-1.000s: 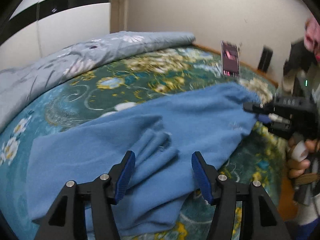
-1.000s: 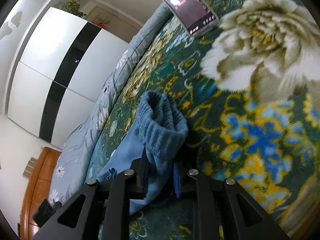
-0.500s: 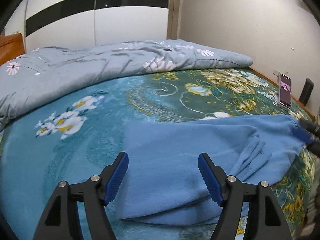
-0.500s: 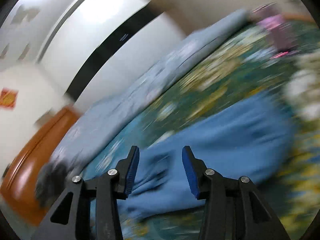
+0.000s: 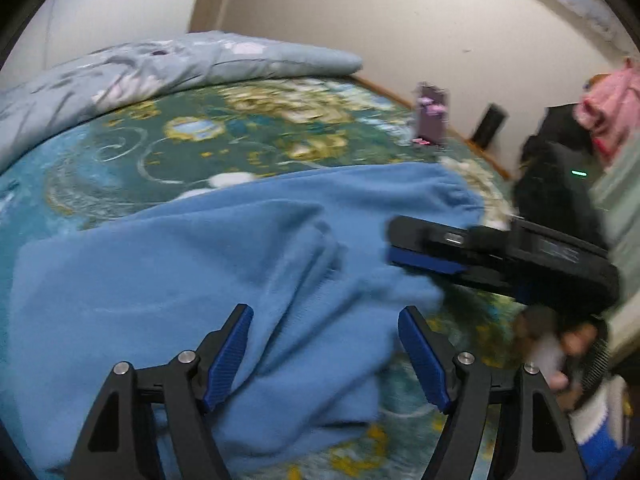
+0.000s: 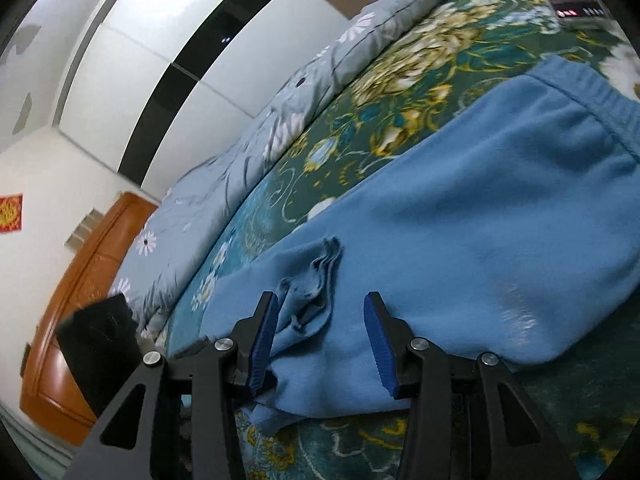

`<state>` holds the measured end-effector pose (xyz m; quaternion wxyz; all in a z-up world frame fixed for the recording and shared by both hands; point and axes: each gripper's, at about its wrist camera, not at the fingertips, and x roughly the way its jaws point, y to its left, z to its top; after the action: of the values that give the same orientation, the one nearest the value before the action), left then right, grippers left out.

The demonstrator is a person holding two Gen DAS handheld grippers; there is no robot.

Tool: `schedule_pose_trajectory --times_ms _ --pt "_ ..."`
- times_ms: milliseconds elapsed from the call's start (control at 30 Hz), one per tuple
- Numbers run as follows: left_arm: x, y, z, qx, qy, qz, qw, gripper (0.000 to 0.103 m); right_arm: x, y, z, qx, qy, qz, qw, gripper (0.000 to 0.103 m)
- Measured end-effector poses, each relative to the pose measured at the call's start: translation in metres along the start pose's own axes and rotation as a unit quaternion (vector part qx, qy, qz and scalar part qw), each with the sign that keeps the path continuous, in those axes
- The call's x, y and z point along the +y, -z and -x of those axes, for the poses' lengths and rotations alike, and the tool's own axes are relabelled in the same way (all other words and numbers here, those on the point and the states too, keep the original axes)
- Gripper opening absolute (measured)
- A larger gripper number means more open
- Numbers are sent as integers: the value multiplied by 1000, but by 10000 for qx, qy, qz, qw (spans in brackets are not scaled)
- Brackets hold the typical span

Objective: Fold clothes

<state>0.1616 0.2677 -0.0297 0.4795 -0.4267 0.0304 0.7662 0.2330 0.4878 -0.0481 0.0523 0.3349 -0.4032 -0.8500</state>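
Left wrist view: blue fleece garment (image 5: 224, 264) spread on the bed's green floral blanket (image 5: 132, 160).
Left tool (image 5: 325, 354) hovered over the garment with jaws apart, nothing clamped; grey-blue quilt (image 5: 168, 60) lay along the far edge, a phone (image 5: 430, 120) stood near the plain wall, its screen too blurred to read.
Right wrist view: right tool (image 6: 320, 344) had its jaws apart over the garment's rumpled edge, gripping nothing; a white wardrobe (image 6: 160, 68) with a black stripe, a wooden headboard (image 6: 76, 292) and a red wall sticker (image 6: 10, 214), illegible, stood behind.
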Motion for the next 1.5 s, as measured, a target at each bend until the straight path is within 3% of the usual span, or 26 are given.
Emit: schedule_pose_trajectory --times_ms 133,200,300,367,400,533,633,800,933,1067,1200,1333,1433,1500 --pt "-15 8 10 -11 547 -158 9984 78 0 0 -4 86 -71 -26 9999 46" --pt "-17 8 14 -61 531 -168 9984 78 2 1 -6 142 -102 -20 9998 46" --pt "-7 7 30 -304 169 -7 9994 78 5 3 -12 245 -127 34 9996 46" --pt "7 8 48 -575 -260 125 9979 78 8 4 -16 311 -150 96 9994 46" --pt "14 8 57 -710 -650 136 9953 78 9 5 -19 344 -155 128 9992 46" --pt "46 16 84 -1121 -2142 278 9699 80 14 4 -29 377 -84 218 9990 46" --pt "70 27 96 -1214 -2468 554 9598 82 18 3 -36 379 -61 287 9988 46" --pt "92 46 103 -1251 -2500 981 9551 84 28 7 -40 340 21 497 9982 48" --pt "107 57 105 -1281 -2457 1309 9519 84 28 8 -43 277 14 476 9985 32" --pt "118 60 105 -1284 -2303 1525 9525 84 24 6 -44 216 -85 379 9990 9" --pt "123 62 106 -1316 -2204 1630 9526 84 33 5 -47 174 -144 574 9981 7" --pt "121 63 109 -1406 -2216 1627 9511 84 44 3 -32 -256 -280 786 9962 6" --pt "119 61 109 -1460 -2218 1597 9508 84 43 -1 -29 -378 -90 933 9949 6" --pt "118 59 106 -1387 -2149 1603 9533 84 31 -1 -38 -215 132 766 9967 6"
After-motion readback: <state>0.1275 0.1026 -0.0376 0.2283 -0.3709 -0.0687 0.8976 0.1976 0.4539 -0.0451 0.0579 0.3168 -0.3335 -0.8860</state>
